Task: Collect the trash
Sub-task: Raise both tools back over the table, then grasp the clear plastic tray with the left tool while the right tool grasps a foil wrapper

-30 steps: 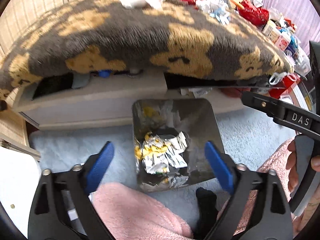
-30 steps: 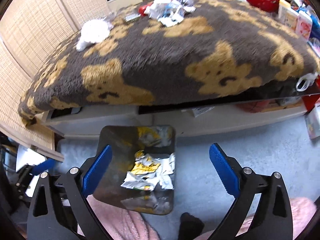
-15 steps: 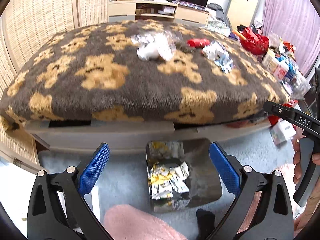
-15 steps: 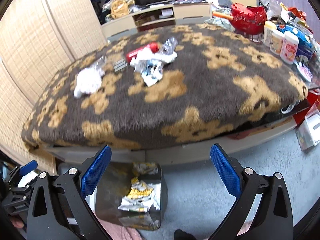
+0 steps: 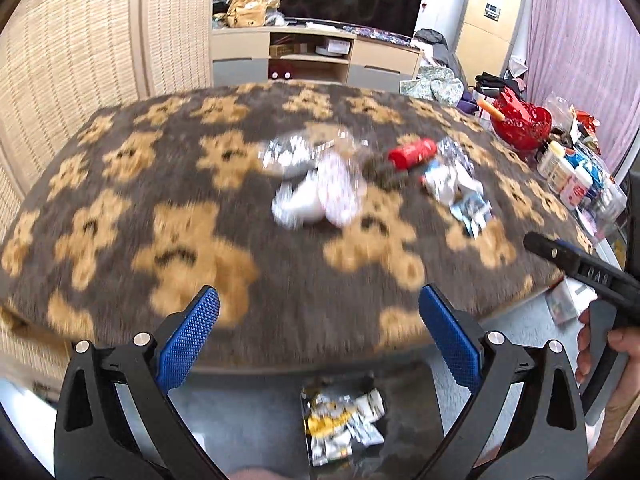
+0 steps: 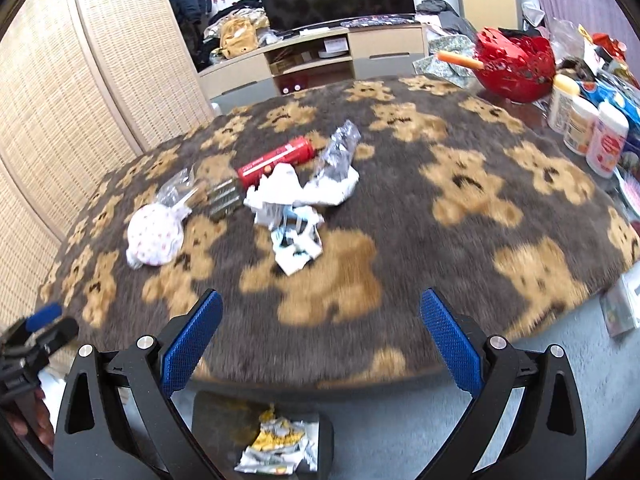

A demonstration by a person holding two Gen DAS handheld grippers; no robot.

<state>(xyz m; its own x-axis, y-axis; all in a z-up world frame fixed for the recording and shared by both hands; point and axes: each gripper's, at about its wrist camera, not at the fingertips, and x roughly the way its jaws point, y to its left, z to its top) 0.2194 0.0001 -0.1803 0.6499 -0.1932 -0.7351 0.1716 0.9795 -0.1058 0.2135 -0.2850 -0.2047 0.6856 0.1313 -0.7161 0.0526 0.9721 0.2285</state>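
Both grippers, left gripper [image 5: 319, 316] and right gripper [image 6: 318, 318], spread wide, empty, low in frame. Trash pile [image 6: 298, 200] mid-frame on bear blanket [image 6: 460, 184]; bin [image 6: 262, 446] bottom center, placed under the edge for easy drops.

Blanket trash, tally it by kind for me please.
Red tube: 1
White dotted wad: 1
White paper wad: 1
Clear wrappers: 2
Printed torn wrapper: 1
Total: 6
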